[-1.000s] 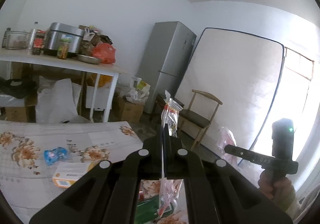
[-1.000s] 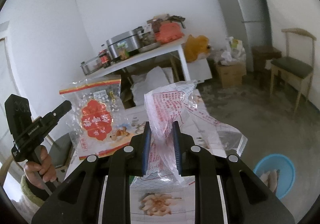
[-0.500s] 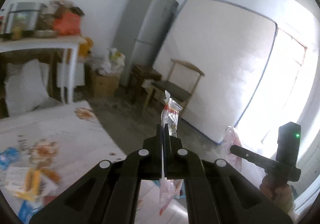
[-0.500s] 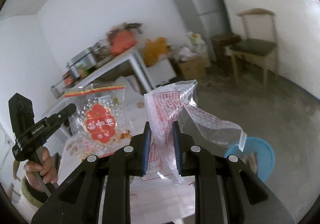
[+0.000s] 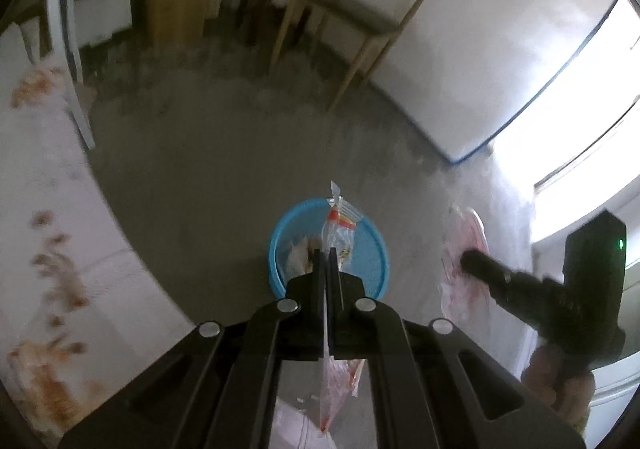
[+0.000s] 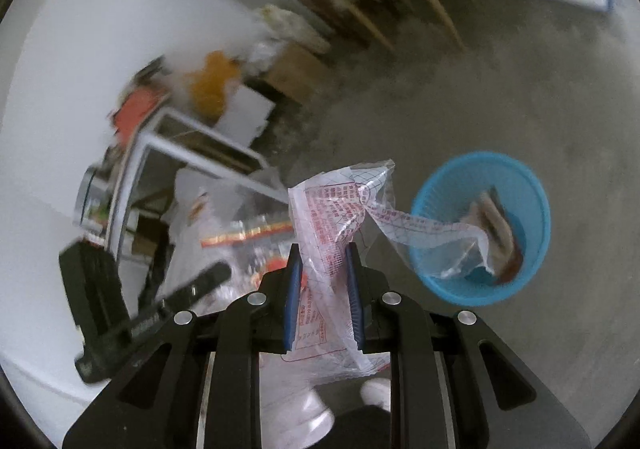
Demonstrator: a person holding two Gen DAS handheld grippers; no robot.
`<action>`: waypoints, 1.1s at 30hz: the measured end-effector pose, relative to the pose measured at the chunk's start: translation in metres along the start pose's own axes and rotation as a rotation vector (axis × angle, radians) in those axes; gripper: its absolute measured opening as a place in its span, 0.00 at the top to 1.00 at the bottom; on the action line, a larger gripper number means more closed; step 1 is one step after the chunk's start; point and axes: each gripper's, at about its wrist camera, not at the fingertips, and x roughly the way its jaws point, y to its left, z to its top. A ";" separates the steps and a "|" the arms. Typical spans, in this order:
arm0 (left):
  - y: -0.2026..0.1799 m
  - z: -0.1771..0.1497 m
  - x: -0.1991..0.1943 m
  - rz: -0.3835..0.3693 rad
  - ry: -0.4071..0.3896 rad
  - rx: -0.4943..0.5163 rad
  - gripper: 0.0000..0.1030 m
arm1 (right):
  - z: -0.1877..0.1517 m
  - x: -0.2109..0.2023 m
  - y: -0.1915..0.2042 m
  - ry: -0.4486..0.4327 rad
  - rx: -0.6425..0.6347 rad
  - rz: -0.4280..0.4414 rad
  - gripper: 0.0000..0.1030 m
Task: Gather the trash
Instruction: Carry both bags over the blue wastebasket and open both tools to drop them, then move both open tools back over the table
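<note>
the left gripper [image 5: 327, 255] is clamped on a snack bag [image 5: 339, 233], hanging over the blue bin [image 5: 372, 249] on the floor [image 5: 224, 169]. the right gripper [image 6: 322, 269] pinches a clear wrapper [image 6: 336, 217] beside that bin, its tail over the rim.

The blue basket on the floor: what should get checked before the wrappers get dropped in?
1. Left hand-held gripper pinches its clear snack bag: ok.
2. Right hand-held gripper has the crumpled red-print wrapper between its fingers: ok.
3. Blue basket lies straight ahead of the left one: ok.
4. Right wrapper is over the basket: not ok, the basket sits off to the right.
5. Room left in the basket: ok, only a little trash inside.
6. Height above the rim: cannot tell.
</note>
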 end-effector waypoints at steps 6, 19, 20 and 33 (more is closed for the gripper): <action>-0.003 0.012 0.068 0.015 0.051 -0.054 0.94 | 0.029 0.042 -0.034 0.046 0.095 -0.017 0.59; -0.009 0.002 0.046 -0.070 -0.017 -0.091 0.43 | 0.025 0.067 -0.060 0.092 -0.013 -0.314 0.32; -0.012 -0.001 0.037 -0.084 -0.026 -0.078 0.42 | 0.022 0.062 -0.055 0.081 -0.023 -0.306 0.32; -0.008 -0.079 -0.174 -0.050 -0.314 0.055 0.16 | -0.020 -0.042 0.046 0.011 -0.271 -0.065 0.27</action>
